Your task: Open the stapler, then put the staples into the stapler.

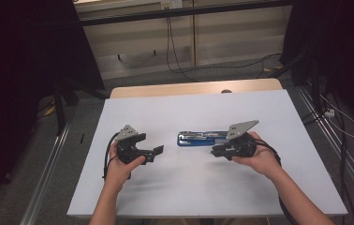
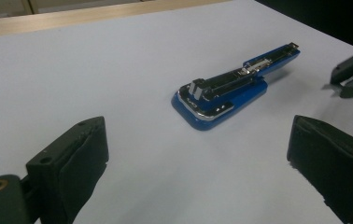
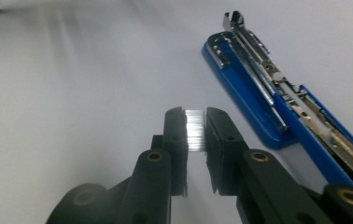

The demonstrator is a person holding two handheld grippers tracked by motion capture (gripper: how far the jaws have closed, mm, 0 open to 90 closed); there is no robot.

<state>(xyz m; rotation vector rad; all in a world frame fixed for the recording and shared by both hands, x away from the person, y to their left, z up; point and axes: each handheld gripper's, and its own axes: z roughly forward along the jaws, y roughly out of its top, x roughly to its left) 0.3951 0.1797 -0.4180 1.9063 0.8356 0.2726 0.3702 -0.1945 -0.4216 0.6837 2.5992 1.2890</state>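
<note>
A blue stapler (image 1: 197, 138) lies swung open on the white table top (image 1: 189, 187), its metal staple channel (image 3: 258, 60) facing up. My right gripper (image 3: 194, 119) is shut on a short silver strip of staples (image 3: 194, 133), held just off the surface beside the stapler (image 3: 254, 107). In the high view that gripper (image 1: 216, 150) sits at the stapler's near right end. My left gripper (image 1: 156, 152) stands wide open to the left of the stapler, nothing between its pads (image 2: 86, 144). The left gripper view looks at the stapler (image 2: 226, 93) and the right gripper's tips (image 2: 347, 79).
The white sheet covers a wooden table whose far edge (image 1: 189, 88) shows beyond it. Cables (image 1: 175, 56) trail over the floor behind, and metal rails (image 1: 48, 164) run along both sides. Dark stands (image 1: 62, 93) flank the far corners.
</note>
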